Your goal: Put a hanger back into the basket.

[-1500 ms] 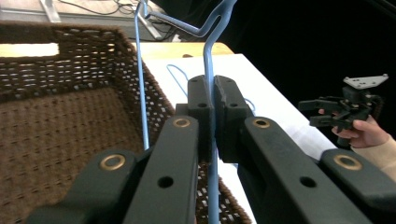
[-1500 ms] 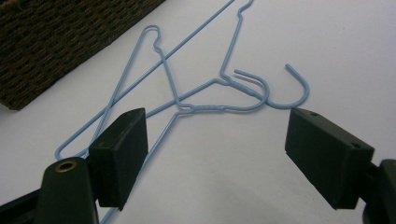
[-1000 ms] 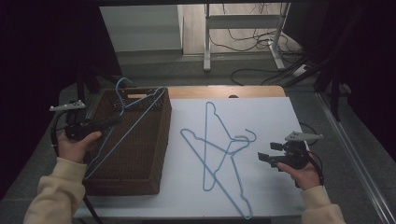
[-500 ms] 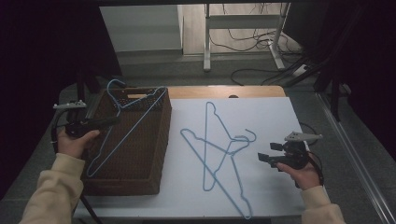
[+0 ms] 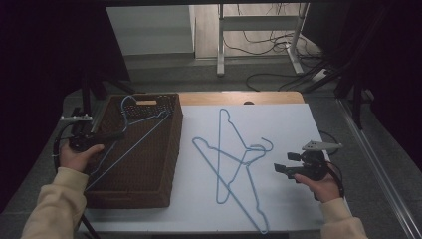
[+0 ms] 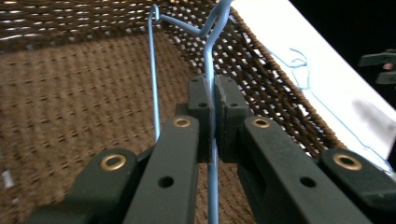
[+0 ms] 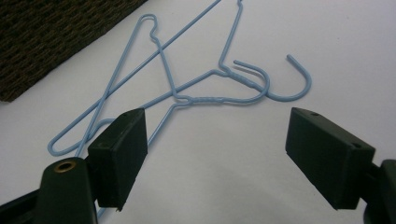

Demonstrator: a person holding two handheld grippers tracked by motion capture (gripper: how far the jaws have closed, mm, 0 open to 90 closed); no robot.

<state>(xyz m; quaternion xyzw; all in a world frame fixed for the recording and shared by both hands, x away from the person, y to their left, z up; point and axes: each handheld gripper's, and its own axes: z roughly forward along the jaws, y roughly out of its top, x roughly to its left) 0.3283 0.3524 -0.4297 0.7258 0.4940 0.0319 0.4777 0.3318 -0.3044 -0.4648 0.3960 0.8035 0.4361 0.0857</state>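
Blue wire hanger (image 5: 130, 133), pinched in our left gripper (image 5: 115, 135), is now sinking lower into the wicker basket (image 5: 149, 191) at nine o'clock. Left gripper view: jaws are pressing its wire (image 6: 211, 93). Right gripper view: our right gripper (image 7: 217, 158) is waiting spread before two crossed hangers (image 7: 187, 88).

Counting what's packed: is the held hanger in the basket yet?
Partly: the hanger, clamped in the left gripper, leans across the basket rim.

Readable text: none in any view.
Brown woven wicker basket (image 5: 149, 164): no label or brand readable.
Light-blue wire hangers (image 7: 196, 88) ahead of the open jaws: no markings.
White table sheet (image 5: 288, 124): blank, no print.
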